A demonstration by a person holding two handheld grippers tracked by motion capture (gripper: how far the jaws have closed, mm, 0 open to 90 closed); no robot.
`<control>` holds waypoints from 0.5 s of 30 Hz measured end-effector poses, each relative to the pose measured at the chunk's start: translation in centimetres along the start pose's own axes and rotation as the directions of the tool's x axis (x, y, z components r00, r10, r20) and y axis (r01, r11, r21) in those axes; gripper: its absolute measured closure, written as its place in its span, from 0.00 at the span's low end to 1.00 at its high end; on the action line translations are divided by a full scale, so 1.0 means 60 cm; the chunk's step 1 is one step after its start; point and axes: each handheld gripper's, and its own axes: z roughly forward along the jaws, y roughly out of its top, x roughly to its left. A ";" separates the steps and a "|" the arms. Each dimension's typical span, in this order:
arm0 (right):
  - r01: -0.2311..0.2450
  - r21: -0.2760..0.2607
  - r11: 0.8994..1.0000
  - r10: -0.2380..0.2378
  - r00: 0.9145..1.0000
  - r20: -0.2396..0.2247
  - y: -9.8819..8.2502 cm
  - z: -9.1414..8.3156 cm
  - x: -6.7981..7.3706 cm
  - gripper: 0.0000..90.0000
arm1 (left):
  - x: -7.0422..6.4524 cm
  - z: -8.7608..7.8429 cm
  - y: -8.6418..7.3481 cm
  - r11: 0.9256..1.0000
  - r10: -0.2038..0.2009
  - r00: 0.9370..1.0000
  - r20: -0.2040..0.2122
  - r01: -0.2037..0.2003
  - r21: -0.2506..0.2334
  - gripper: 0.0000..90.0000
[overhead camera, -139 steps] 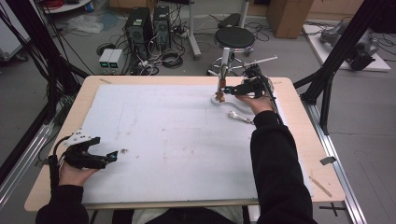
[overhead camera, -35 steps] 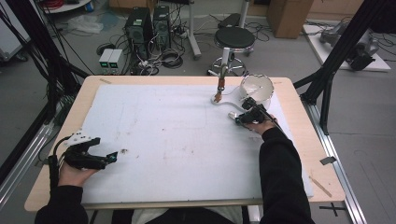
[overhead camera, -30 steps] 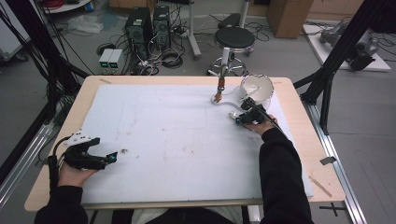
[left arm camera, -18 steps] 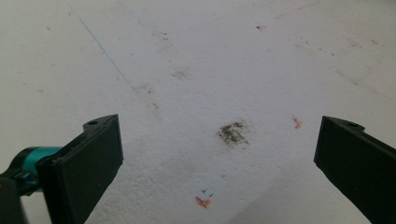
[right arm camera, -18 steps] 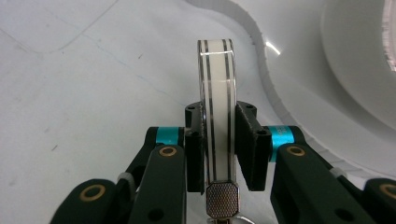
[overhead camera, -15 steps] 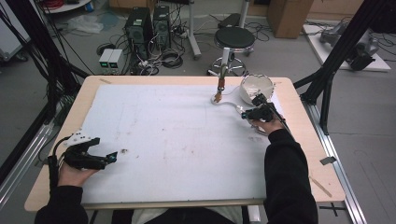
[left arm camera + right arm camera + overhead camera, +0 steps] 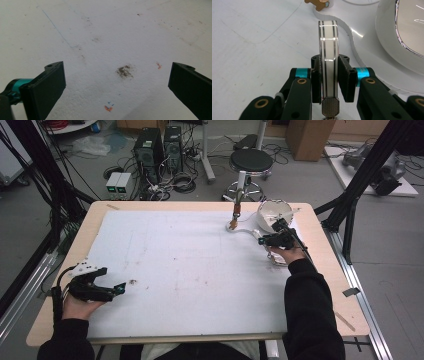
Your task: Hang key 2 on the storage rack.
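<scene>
Right gripper [image 7: 329,75] is clamping a thin white disc-like piece [image 7: 328,57] edge-on, the jaws pressing on its two flat faces. The piece carries two dark stripes along its rim and ends in a knurled metal knob [image 7: 329,107] at the bottom of the right gripper view. What the piece is exactly, I cannot tell.

Landmark: the white bowl [image 7: 274,212] with a shiny rim, sitting near the table's far right corner. In the high view the right gripper [image 7: 272,239] is hovering just on the near side of the bowl, the person's right hand [image 7: 285,251] gripping it from behind, dark sleeve trailing back toward the near edge. In the right gripper view the bowl [image 7: 402,37] is lying close beside the held piece, to its right, apart from it.

Just left of the bowl a small brown-orange thing [image 7: 233,224] is standing on the white sheet [image 7: 190,270], with a white tube-like post [image 7: 241,179] rising above it; a curved white strip [image 7: 245,231] is running from it toward the gripper.

Left gripper [image 7: 116,290] is resting well away from the bowl, at the near left of the sheet, jaws standing wide apart with nothing between them. Left gripper view: bare stained sheet [image 7: 112,37], a dark smudge [image 7: 124,71] between the jaws.
</scene>
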 end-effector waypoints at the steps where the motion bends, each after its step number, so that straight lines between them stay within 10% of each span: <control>1: -0.002 -0.002 1.000 0.002 1.000 -0.003 0.000 -0.001 0.001 0.83 | 0.000 0.000 0.000 1.000 0.000 1.000 0.000 0.000 0.000 0.02; 15: 0.007 -0.066 0.998 -0.008 1.000 -0.022 0.011 -0.024 0.016 0.83 | 0.000 0.001 0.000 1.000 0.002 1.000 0.001 -0.002 0.001 0.02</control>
